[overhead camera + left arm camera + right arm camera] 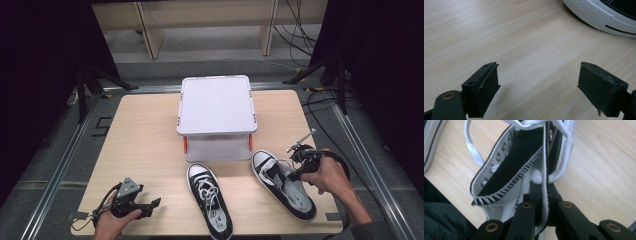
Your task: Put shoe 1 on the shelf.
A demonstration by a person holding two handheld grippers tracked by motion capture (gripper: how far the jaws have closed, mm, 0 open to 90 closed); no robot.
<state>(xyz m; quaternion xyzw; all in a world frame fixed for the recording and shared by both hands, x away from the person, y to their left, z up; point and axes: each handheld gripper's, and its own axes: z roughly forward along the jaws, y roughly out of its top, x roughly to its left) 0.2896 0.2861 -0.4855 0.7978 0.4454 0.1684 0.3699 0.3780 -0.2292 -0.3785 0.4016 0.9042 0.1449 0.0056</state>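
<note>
You have two black-and-white sneakers on the wooden table (140,145), both at the near edge, and one white lidded box (216,116) standing beyond them at the middle of the table. The left sneaker (210,200) lies flat with its toe pointing toward the box, laces loose across its top. The right sneaker (281,184) sits just right of it, angled with its toe toward the box's near right corner. Your right gripper (299,170) is at that right sneaker, its jaws pressed together on the shoe's side wall near the eyelets (the right gripper view shows the canvas edge pinched between the two black jaws, with a white lace (564,157) looped just ahead of them and the tongue (521,162) folded open to the left). Your left gripper (150,206) rests low over bare wood at the near left corner, well apart from both shoes, its jaws spread wide with nothing between them; in the left gripper view, a white rubber sole (599,15) crosses the far right corner.
</note>
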